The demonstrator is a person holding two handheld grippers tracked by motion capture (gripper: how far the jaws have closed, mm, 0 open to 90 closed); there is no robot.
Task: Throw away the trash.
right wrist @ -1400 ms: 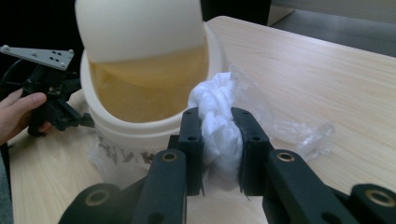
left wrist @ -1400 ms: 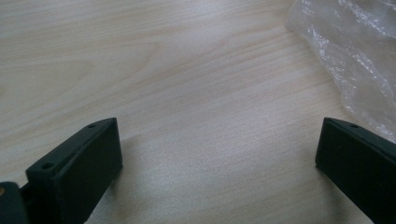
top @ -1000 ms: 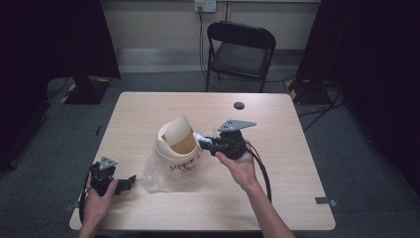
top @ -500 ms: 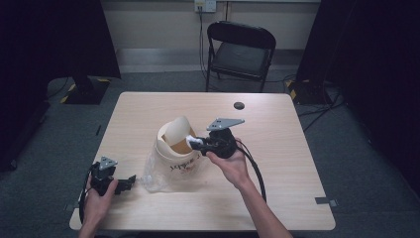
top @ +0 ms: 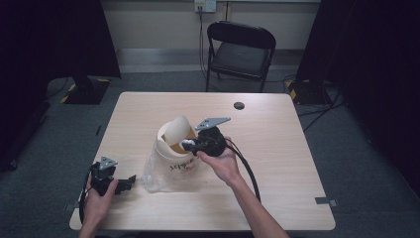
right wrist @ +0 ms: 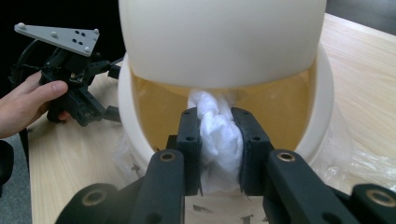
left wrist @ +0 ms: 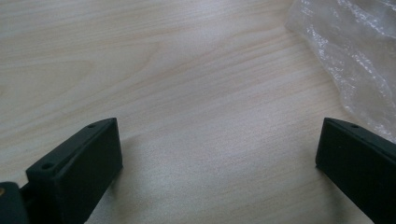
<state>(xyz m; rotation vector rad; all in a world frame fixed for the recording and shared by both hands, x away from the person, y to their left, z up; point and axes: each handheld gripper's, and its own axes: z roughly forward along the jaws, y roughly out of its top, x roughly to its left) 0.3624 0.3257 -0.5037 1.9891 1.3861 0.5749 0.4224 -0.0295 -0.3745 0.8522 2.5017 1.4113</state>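
The worktop (top: 277,163) carries a cream bin (top: 174,157) with a swing lid near its middle, standing on or just beside a crumpled clear plastic bag (top: 154,176) that spreads from the bin's base toward 8 o'clock. The bin looks like thin, light plastic, and with no hand on it a hard push at the lid could slide it. The lid is tipped inward, so the opening below it is the way in.

The right gripper (right wrist: 218,135) comes in from the bin's 3 o'clock, jaws clamped on a white tissue wad (right wrist: 215,140) right at that opening. The wad is soft, light and squashy; it will not slip, though loose ends could catch on the rim. The pinch across its middle looks sound.

The left gripper (top: 130,179) rests at the worktop's 8 o'clock corner, jaws wide apart over bare wood, the bag's edge just beside one jaw.
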